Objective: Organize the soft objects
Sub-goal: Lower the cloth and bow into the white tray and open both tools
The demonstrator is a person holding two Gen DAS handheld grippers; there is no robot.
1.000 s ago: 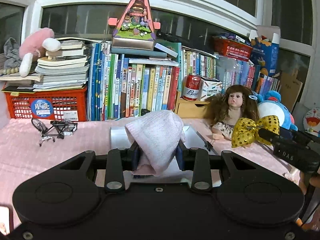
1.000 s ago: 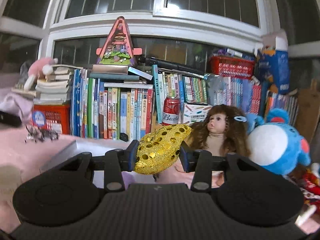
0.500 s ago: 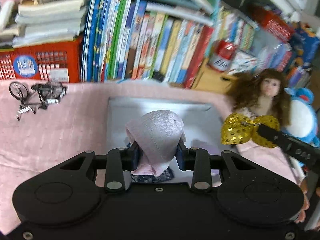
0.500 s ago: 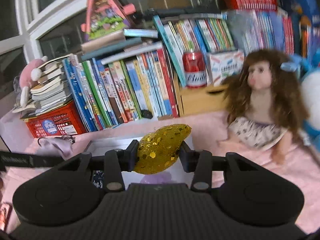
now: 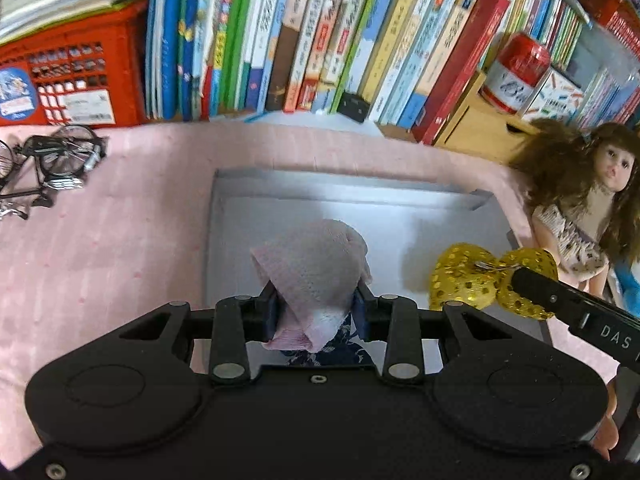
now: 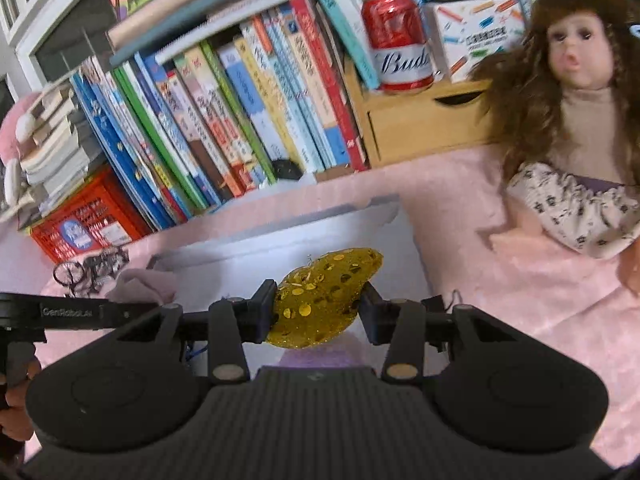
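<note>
Careful: your left gripper (image 5: pixel 316 308) has its jaws clamped on the pink cloth (image 5: pixel 314 270), your right gripper (image 6: pixel 320 308) pinches the gold bow (image 6: pixel 324 300), both above the grey box (image 5: pixel 360 216). Release off-centre and the bow could catch the near right rim and fall onto the pink worktop (image 5: pixel 100 240).

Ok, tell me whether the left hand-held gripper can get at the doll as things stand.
Probably not. The left hand-held gripper is shut on the pink cloth over the grey box, and the right hand-held gripper, holding the gold bow, sits between it and the doll.
</note>
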